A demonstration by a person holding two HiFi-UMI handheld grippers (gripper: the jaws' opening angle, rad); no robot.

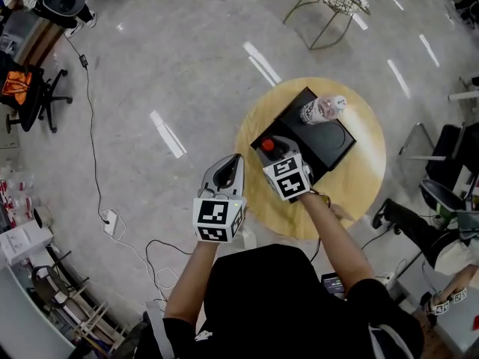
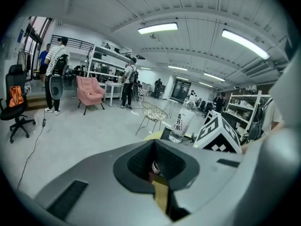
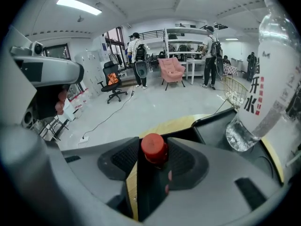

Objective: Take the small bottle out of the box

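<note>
Presently on round wooden bench (image 1: 258,194): black box (image 1: 338,146), set cornerwise to the person. Task item: small bottle (image 3: 154,149), red cap, dark body, upright at the box corner nearest the person; no writing legible on it. Around it, right tongs (image 1: 274,149), spread wide, red cap between the two ribbed pads, not clamped. Beside these, left tongs (image 1: 238,158), off the bench edge and over the floor (image 1: 150,66), drawn almost together with only a thin slit showing, nothing held. Further item: large clear water bottle (image 1: 323,109), standing at the box's far side, well apart from the small one. On it, white label (image 2: 181,121) with a vertical column of black Chinese characters, lowest one readable as "水" in the right gripper view; smaller print beside the column too small to read. On each cube (image 1: 217,219), black-and-white square markers, patterns only, no lettering.
</note>
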